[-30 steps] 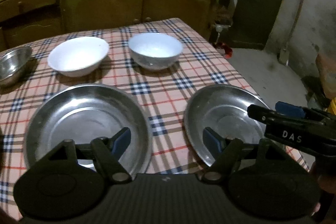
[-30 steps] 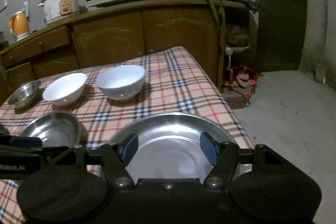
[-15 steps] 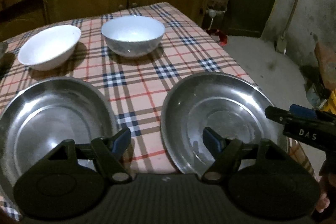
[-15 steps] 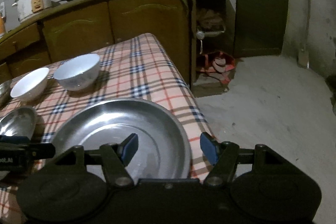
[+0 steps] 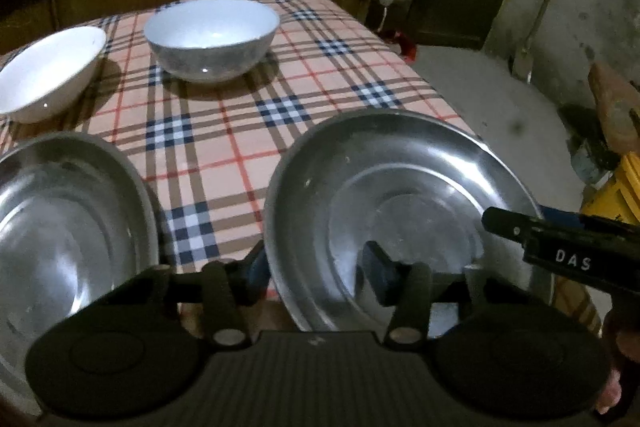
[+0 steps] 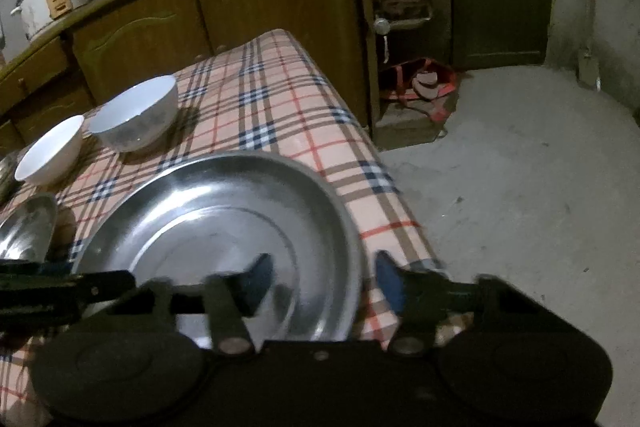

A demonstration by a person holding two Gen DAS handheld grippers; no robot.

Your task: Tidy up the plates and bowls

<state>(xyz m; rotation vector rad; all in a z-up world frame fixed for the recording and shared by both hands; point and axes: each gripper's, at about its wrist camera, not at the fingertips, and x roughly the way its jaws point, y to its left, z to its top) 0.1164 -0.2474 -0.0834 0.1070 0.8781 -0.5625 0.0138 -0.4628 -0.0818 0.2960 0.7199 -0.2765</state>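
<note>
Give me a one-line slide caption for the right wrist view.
Right gripper closing astride the near-right rim of a steel plate on the plaid tablecloth.

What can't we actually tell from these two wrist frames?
- Left tongs contact: closing astride the right steel plate's left rim; motion blur hides whether the pads touch.
- Right tongs contact: closing astride the same plate's right rim; blurred too.
- Left steel plate: cut off by the frame edge and the gripper body.
- Plate's near rim: hidden behind the gripper body in both views.
</note>
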